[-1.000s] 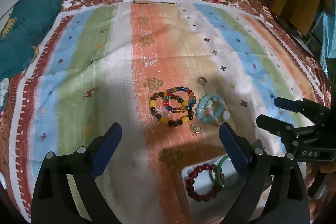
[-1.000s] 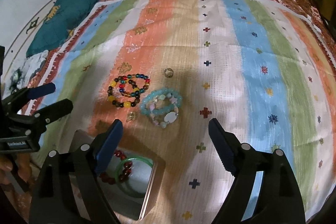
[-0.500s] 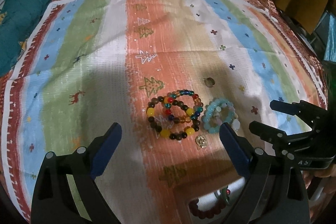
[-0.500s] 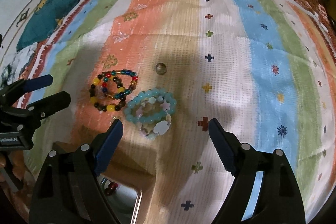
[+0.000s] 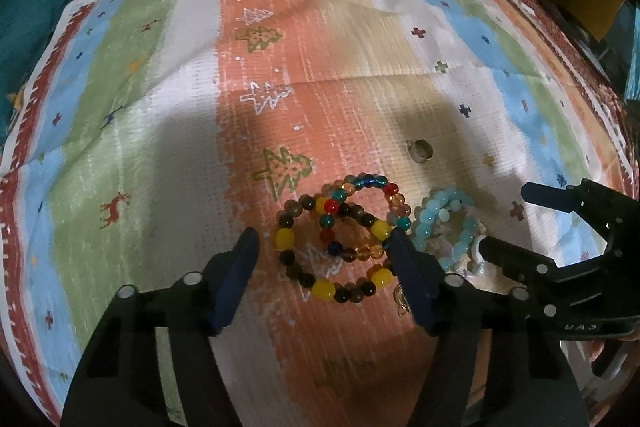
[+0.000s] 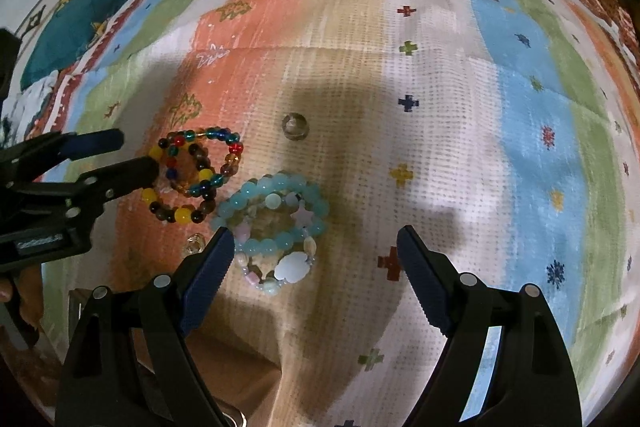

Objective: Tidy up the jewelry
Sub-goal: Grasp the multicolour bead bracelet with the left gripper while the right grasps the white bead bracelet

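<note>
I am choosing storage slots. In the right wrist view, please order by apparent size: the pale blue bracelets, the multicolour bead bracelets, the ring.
1. Pale blue bracelets and multicolour bracelets: look alike; blue nearer the camera, so unsure.
2. Ring: clearly smallest.

A striped cloth (image 6: 440,107) covers the counter; beside the multicolour bracelets (image 6: 192,175) lie aqua bracelets (image 6: 276,223) and a ring (image 6: 295,126).

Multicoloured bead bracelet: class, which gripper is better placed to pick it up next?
Left. The left gripper brackets the multicoloured bead bracelet, its jaws just closing; the right gripper hangs over the pale blue bracelet.
</note>
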